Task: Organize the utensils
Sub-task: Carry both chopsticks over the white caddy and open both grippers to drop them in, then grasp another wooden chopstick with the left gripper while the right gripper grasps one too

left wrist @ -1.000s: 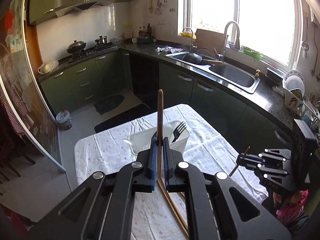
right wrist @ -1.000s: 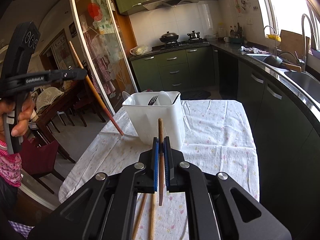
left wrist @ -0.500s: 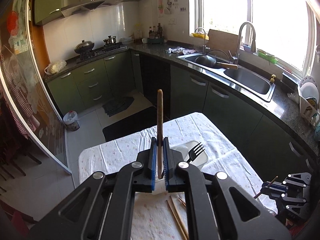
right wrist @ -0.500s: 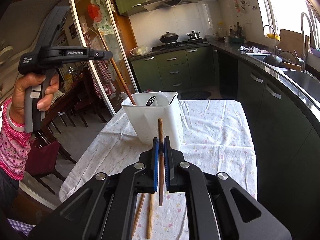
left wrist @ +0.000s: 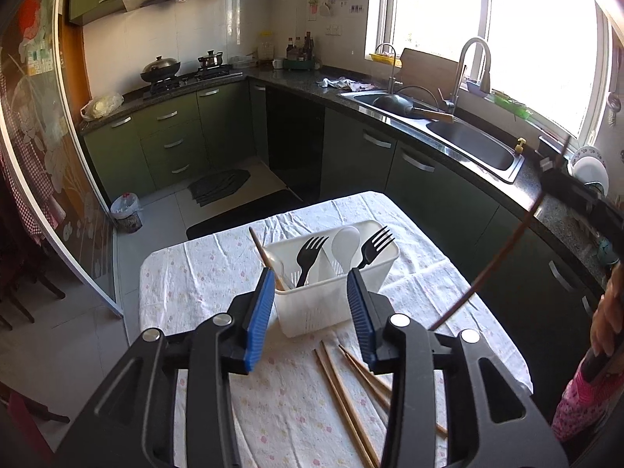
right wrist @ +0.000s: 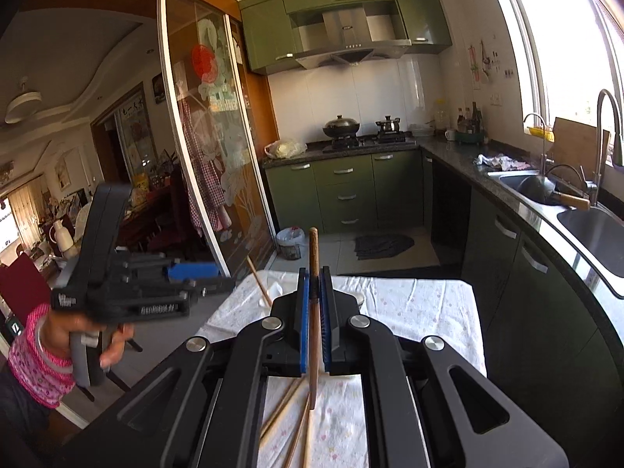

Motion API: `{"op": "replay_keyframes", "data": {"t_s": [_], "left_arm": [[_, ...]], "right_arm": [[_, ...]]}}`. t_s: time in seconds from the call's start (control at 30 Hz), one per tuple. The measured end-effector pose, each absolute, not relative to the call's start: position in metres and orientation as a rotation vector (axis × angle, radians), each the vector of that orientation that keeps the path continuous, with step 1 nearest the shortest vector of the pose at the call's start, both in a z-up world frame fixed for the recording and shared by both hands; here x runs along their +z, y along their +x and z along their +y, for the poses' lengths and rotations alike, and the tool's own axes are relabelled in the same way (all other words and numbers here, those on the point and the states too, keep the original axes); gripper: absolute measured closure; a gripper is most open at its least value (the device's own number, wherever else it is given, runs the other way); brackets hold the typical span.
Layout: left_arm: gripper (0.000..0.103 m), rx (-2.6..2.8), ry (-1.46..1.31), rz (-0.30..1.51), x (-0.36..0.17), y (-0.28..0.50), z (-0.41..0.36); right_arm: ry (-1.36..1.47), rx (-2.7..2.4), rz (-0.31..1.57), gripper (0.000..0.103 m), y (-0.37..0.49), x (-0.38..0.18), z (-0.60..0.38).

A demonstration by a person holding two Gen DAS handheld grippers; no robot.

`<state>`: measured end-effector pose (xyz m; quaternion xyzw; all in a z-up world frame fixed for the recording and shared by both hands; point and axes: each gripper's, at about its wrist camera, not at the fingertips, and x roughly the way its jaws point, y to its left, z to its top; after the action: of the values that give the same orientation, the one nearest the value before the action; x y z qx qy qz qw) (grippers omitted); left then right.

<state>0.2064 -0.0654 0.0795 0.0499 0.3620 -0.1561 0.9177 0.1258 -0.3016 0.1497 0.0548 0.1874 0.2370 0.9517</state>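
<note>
In the left wrist view, the left gripper hangs with its blue pads spread wide and empty, the white caddy framed between them at frame centre. A deposited chopstick leans in its left compartment beside two black forks and a white spoon. Loose chopsticks lie on the tablecloth lower centre, running toward the camera. In the right wrist view, the right gripper is clenched on a held chopstick, upright, directly over the caddy; it looks the nearer hand for the next drop, and nothing blocks the way.
</note>
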Motion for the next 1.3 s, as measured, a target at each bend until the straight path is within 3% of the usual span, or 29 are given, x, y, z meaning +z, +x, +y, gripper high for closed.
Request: {"op": "replay_keyframes", "data": {"t_s": [0.23, 0.57, 0.67, 0.8, 0.93, 1.13, 1.3], "left_arm": [[0.064, -0.331, 0.114, 0.765, 0.072, 0.186, -0.058], [0.061, -0.348, 0.139, 0.863, 0.037, 0.185, -0.061], [0.052, -0.36, 0.121, 0.918, 0.021, 0.188, -0.063], [0.052, -0.376, 0.103, 1.005, -0.011, 0.19, -0.07], [0.053, -0.377, 0.101, 1.11, -0.051, 0.198, -0.078], [0.065, -0.325, 0.128, 1.231, -0.102, 0.216, -0.093], [0.07, -0.244, 0.147, 1.275, -0.126, 0.23, -0.097]], "right_arm": [[0.147, 0.389, 0.277, 0.097, 0.178, 0.182, -0.286], [0.084, 0.367, 0.468, 0.096, 0.241, 0.119, -0.257], [0.057, 0.35, 0.458, 0.087, 0.231, 0.106, -0.259], [0.065, 0.349, 0.407, 0.086, 0.194, 0.103, -0.276], [0.092, 0.374, 0.414, 0.078, 0.152, 0.088, -0.299], [0.176, 0.379, 0.457, 0.077, 0.098, 0.046, -0.336], [0.254, 0.378, 0.489, 0.074, 0.072, 0.02, -0.364]]}}
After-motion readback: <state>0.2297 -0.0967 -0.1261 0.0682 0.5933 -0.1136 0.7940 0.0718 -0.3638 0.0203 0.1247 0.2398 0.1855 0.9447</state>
